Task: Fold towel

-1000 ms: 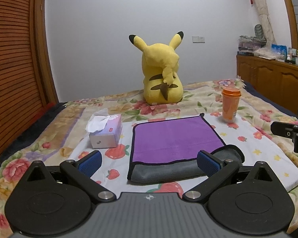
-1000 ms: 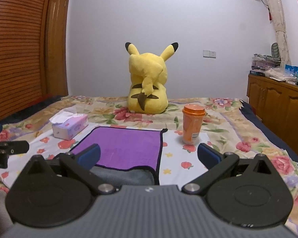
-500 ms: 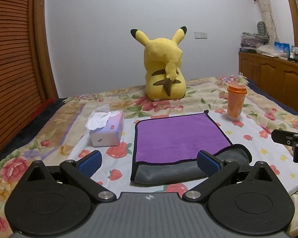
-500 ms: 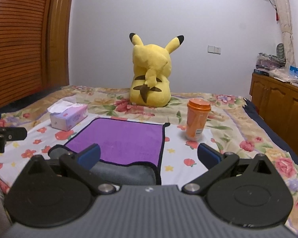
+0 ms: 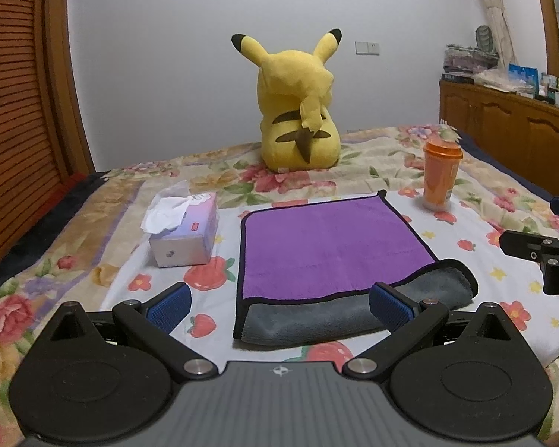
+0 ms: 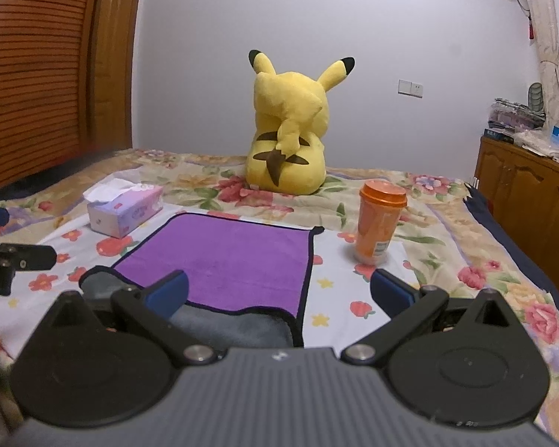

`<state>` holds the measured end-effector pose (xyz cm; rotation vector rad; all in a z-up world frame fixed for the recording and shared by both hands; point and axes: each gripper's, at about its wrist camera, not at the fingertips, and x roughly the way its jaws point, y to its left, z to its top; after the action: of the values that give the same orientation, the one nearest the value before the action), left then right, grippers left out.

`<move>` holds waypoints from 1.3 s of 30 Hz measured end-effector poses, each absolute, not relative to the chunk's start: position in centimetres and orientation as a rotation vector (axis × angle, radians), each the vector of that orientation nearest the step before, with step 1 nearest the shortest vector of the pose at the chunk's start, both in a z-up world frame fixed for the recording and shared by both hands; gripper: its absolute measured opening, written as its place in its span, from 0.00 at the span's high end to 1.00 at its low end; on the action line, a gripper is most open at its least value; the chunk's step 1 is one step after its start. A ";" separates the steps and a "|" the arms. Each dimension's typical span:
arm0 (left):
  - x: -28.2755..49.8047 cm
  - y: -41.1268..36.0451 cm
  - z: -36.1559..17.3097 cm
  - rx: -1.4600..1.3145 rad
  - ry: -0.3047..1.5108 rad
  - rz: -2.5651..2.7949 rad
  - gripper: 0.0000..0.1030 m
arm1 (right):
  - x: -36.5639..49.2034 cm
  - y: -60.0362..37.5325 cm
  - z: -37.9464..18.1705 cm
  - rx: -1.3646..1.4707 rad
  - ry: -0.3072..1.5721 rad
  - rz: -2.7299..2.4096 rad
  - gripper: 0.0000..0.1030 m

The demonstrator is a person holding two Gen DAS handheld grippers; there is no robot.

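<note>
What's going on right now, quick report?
Both tongs, left and right, open, holding nothing. Towel flat, near edge turned over. Tissue box and cup beside it.

towel (image 5: 331,238): purple face, grey underside, black edging
plush toy (image 5: 298,111): yellow, black ear tips, brown stripes
cup (image 5: 440,177): orange
tissue box (image 5: 190,234): lilac and white
bedsheet (image 5: 421,149): floral, red and green

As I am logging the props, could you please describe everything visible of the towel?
The towel is plush cloth, purple on its upper face and grey beneath, with dark edging. It lies flat on the floral bedsheet, its near edge turned over to show a grey band. Neither open gripper touches it.
</note>
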<state>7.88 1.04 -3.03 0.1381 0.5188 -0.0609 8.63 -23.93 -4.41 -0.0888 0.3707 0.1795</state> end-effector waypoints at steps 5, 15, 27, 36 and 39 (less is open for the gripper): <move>9.0 1.0 -3.6 0.148 0.536 -0.063 0.00 | 9.8 -23.9 -4.9 -0.082 0.400 0.190 0.00; 11.3 1.5 -4.7 0.137 0.579 -0.078 0.00 | 12.4 -23.6 -5.9 -0.091 0.465 0.217 0.00; 14.8 2.8 -6.8 0.150 0.640 -0.096 0.03 | 15.4 -23.4 -7.2 -0.107 0.521 0.236 0.00; 17.7 3.9 -8.3 0.137 0.689 -0.102 0.11 | 17.1 -23.1 -8.4 -0.120 0.574 0.252 0.00; 18.4 4.4 -8.6 0.118 0.699 -0.107 0.12 | 17.7 -23.1 -8.8 -0.124 0.589 0.253 0.00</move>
<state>18.45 4.38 -8.63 0.1176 0.6988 -0.1071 17.70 -23.11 -8.80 -0.1239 0.5893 0.2534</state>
